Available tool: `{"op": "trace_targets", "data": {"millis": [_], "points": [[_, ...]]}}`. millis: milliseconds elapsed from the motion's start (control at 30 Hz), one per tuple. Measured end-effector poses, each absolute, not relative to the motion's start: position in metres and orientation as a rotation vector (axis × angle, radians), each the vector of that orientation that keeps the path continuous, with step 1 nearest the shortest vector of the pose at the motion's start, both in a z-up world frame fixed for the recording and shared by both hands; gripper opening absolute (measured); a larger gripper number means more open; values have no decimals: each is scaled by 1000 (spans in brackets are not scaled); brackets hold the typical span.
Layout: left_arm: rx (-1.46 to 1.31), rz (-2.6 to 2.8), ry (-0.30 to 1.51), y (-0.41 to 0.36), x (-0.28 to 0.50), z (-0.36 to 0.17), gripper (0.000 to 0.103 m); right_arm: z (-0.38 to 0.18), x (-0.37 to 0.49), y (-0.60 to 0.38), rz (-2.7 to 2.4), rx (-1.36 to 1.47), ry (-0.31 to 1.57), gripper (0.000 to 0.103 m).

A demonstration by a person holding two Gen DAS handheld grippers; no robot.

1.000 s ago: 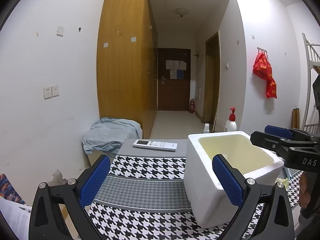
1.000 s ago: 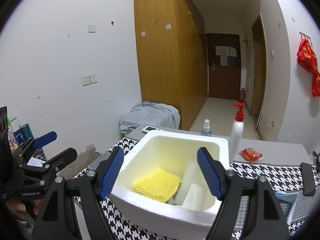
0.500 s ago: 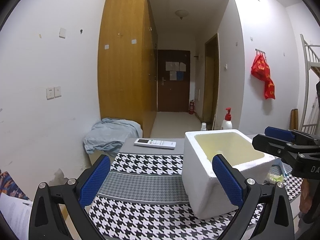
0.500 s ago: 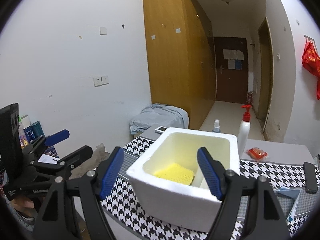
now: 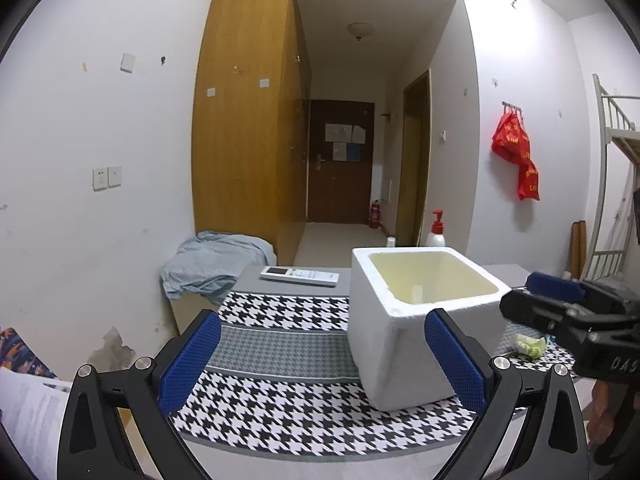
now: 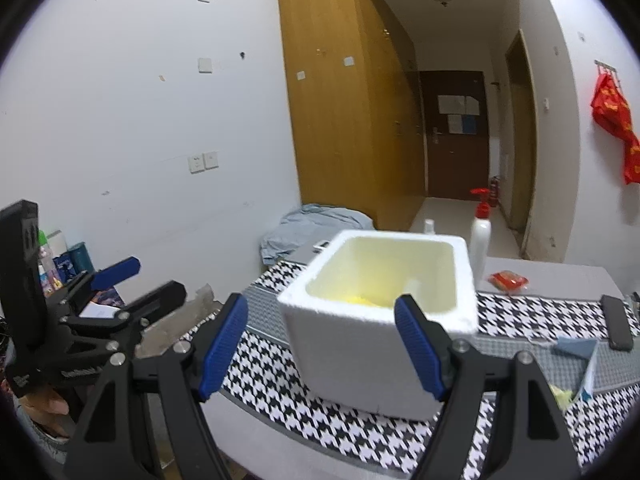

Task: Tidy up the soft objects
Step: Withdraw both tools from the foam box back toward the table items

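Note:
A white foam box [image 5: 400, 352] stands on the houndstooth table cover [image 5: 280, 400]. In the right wrist view the box [image 6: 360, 364] holds a yellow sponge [image 6: 362, 299], only its top edge showing over the rim. My left gripper [image 5: 324, 360] is open and empty, back from the table's near edge, left of the box. My right gripper [image 6: 322, 346] is open and empty, in front of the box and apart from it. Each gripper shows in the other's view: right gripper [image 5: 520, 298], left gripper [image 6: 148, 280]. A small pale crumpled soft thing [image 5: 528, 344] lies right of the box.
Behind the box stand a red-pump bottle [image 6: 480, 240] and a small spray bottle [image 6: 429, 226]. A white remote [image 5: 300, 275], a red packet [image 6: 508, 280], a dark phone [image 6: 618, 322] and a blue folded item [image 6: 574, 348] lie on the table. Blue cloth [image 5: 216, 260] is heaped beyond the far left corner.
Both grippers have drawn back from the box and table, so the box looks smaller and less of its inside shows. Both stay open and empty.

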State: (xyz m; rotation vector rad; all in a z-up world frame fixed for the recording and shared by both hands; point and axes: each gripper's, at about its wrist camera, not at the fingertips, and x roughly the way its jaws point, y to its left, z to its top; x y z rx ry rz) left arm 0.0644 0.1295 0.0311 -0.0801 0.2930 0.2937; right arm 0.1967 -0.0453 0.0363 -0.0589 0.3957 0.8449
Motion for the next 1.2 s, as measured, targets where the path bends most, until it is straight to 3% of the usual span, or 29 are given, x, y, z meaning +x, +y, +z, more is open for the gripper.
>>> {"op": "trace_targets", "data": {"millis": [367, 500, 1200], "points": [[-95, 223, 287, 94, 60, 15, 102, 17, 183, -84, 769, -40, 397, 81], [-94, 196, 299, 79, 64, 12, 102, 13, 179, -105, 725, -20, 387, 88], [-57, 37, 326, 8, 88, 2, 102, 1, 173, -172, 569, -5, 395, 91]]}}
